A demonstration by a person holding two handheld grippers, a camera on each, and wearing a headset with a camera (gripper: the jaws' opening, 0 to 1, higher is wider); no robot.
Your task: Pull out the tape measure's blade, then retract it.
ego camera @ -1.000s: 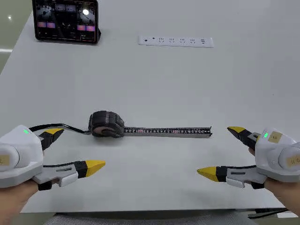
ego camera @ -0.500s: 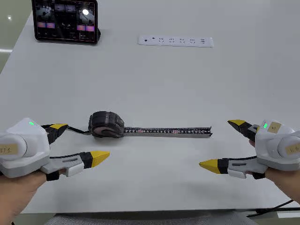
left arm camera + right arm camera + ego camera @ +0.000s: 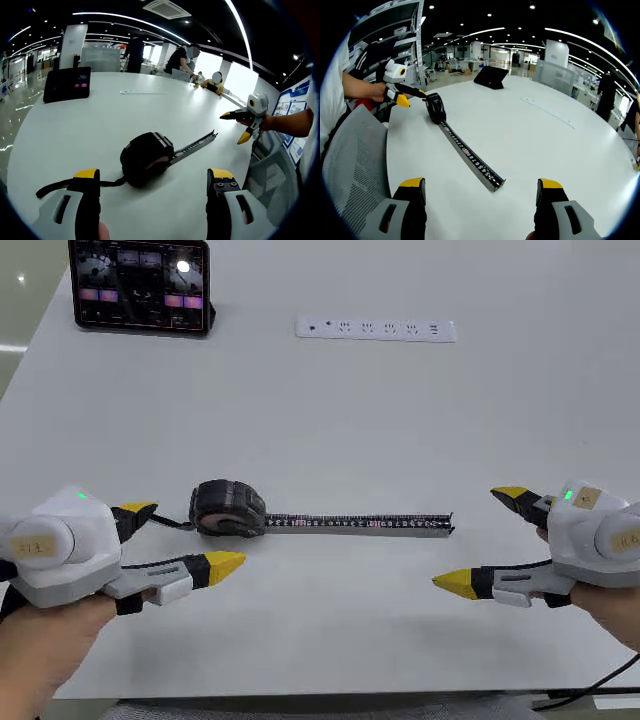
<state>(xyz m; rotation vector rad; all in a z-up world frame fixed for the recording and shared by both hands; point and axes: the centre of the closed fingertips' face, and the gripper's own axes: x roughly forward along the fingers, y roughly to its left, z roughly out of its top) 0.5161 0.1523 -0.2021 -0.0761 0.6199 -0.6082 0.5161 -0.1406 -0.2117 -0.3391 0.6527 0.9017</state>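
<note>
White table [image 3: 330,420]. My left gripper [image 3: 190,535] at 8 o'clock: jaws wide apart, gripping nothing. My right gripper [image 3: 468,538] at 4 o'clock: same. Tape measure [image 3: 228,507] lies just beside the left jaws, its blade [image 3: 360,523] out toward 3 o'clock.

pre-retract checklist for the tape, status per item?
1. Blade out and flat on the table: ok.
2. Left claw open, aimed at the case, not touching it: ok.
3. Right claw open, facing the hook, apart from it: ok.
4. Case held for the retract: not ok, neither claw grips it.
5. Blade lock position: cannot tell.
6. Tablet and power strip well away from the blade: ok.
</note>
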